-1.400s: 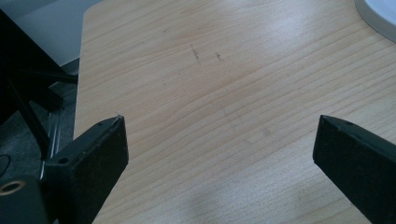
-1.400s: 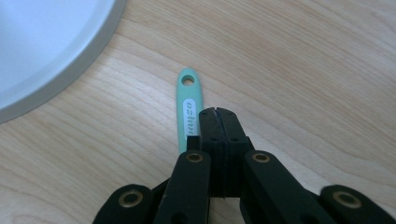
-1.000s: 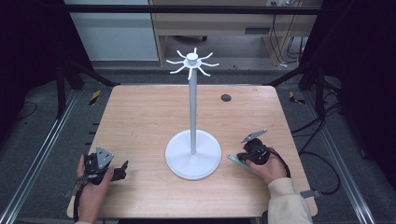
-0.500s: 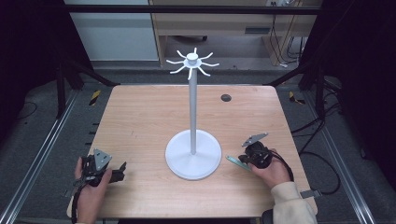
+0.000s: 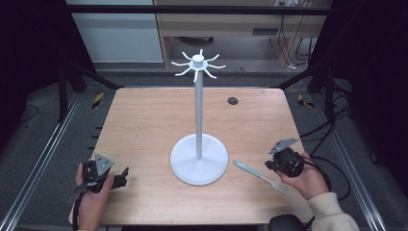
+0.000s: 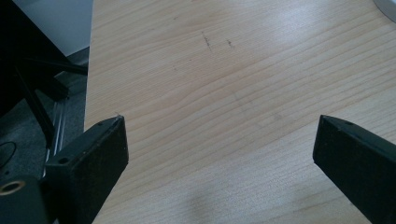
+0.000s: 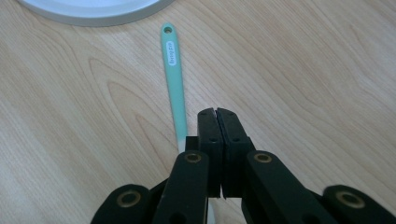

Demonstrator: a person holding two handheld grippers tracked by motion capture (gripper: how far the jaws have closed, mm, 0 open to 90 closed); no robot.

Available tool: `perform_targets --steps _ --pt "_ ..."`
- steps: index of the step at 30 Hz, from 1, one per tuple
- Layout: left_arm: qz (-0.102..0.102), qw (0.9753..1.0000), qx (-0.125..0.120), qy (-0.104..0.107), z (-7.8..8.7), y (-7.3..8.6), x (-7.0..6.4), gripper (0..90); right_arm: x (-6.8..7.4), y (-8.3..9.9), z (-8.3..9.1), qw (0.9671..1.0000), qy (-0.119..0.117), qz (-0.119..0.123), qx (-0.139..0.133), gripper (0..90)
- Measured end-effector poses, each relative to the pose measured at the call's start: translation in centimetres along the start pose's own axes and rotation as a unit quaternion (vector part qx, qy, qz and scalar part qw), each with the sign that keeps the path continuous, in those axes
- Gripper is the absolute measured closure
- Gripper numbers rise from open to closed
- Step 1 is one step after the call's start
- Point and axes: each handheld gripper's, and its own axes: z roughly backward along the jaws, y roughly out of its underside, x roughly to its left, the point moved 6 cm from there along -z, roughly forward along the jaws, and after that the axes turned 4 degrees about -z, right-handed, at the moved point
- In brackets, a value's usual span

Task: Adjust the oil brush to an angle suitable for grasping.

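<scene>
A utensil (image 5: 252,172) with a teal handle and a white end lies flat on the wooden table (image 5: 144,125), just right of the white stand's round base (image 5: 185,166). In the right gripper view its handle (image 7: 173,79) runs away from me, hole end near the base rim (image 7: 93,11), and passes beside and under my jaws. My right gripper (image 7: 217,114) (image 5: 269,166) is shut with nothing between its jaws, hovering over the utensil's white end. My left gripper (image 5: 122,175) (image 6: 219,140) rests at the near left, jaws wide open over bare wood.
The white stand (image 5: 198,110) rises from the table's middle to a ring of hooks (image 5: 197,65) at its top. A small dark round spot (image 5: 233,101) sits at the far right of the table. Metal rails and cables run along both sides.
My right gripper has drawn back to the right, away from the stand's base, and the utensil now lies exposed on the table. My left hand has slid a little toward the near edge.
</scene>
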Motion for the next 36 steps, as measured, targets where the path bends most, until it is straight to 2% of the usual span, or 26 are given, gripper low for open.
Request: perform_targets --steps 4,9,20,25,30,32,36 --pt "-0.001 1.0000 0.002 0.001 0.0 0.1 -0.2 3.0 0.0 -0.2 0.2 0.9999 -0.005 0.002 0.016 87.2" --pt "0.000 1.0000 0.000 0.000 0.0 0.1 -0.2 3.0 -0.1 0.2 -0.5 0.9990 -0.008 0.006 0.044 84.7" --pt "-0.005 1.0000 0.004 0.003 -0.1 0.1 -0.3 3.0 0.4 0.3 -1.7 0.9974 -0.014 0.009 0.070 76.2" --pt "-0.008 0.9999 0.007 0.008 -0.2 0.2 -0.5 3.0 1.0 0.6 -2.8 0.9955 -0.031 0.013 0.089 70.1" --pt "-0.008 0.9999 0.007 0.009 -0.3 0.2 -0.6 3.0 1.3 0.9 -3.5 0.9927 -0.037 0.028 0.111 70.9" --pt "-0.010 0.9999 0.008 0.009 -0.2 0.2 -0.6 3.0 1.4 0.9 -3.6 0.9924 -0.035 0.027 0.115 71.1" --pt "-0.010 0.9999 0.008 0.009 -0.3 0.2 -0.6 3.0 1.3 1.0 -4.3 0.9893 -0.040 0.034 0.136 71.7"
